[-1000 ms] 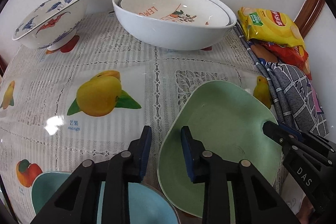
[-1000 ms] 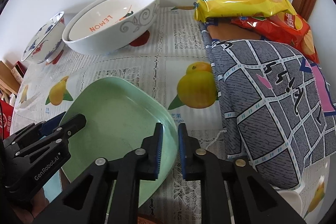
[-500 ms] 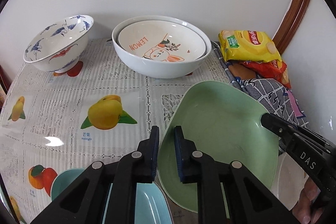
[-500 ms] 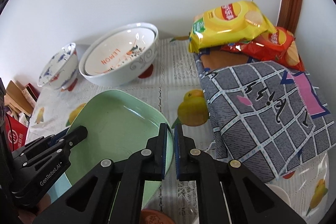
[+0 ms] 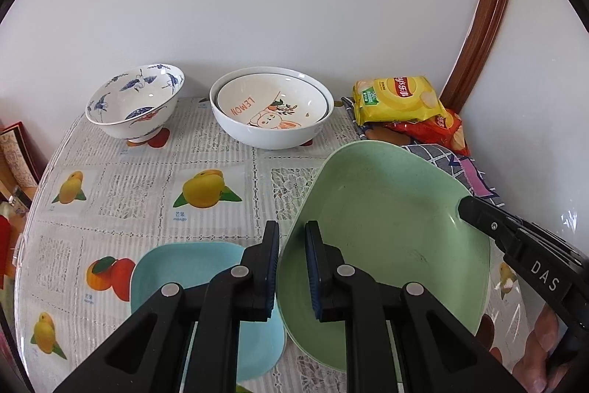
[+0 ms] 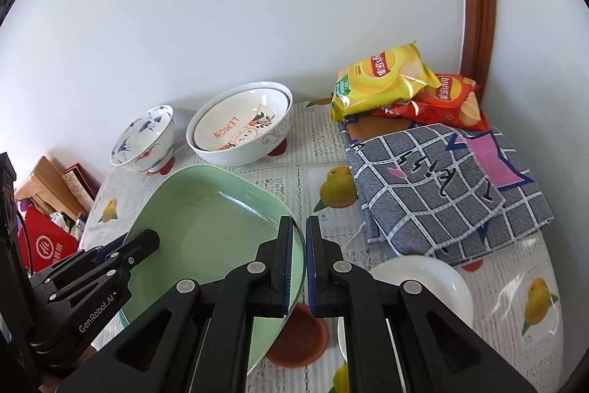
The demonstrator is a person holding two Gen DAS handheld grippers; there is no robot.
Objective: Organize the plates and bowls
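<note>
Both grippers hold a green squarish plate lifted above the table. My left gripper is shut on its left rim. My right gripper is shut on its right rim; the plate shows in the right wrist view too. A light blue plate lies on the table under the left gripper. A white bowl with a "LEMON" bowl nested inside and a blue-patterned bowl stand at the back by the wall. A white plate lies at the front right.
Yellow and red chip bags and a folded grey checked cloth lie at the back right. A brown coaster lies beside the white plate. The fruit-print tablecloth covers the table. Boxes stand beyond the left edge.
Both grippers have risen and pulled back with the green plate, lifting it off the table. The left jaws closed onto its rim. More of the blue plate now shows.
</note>
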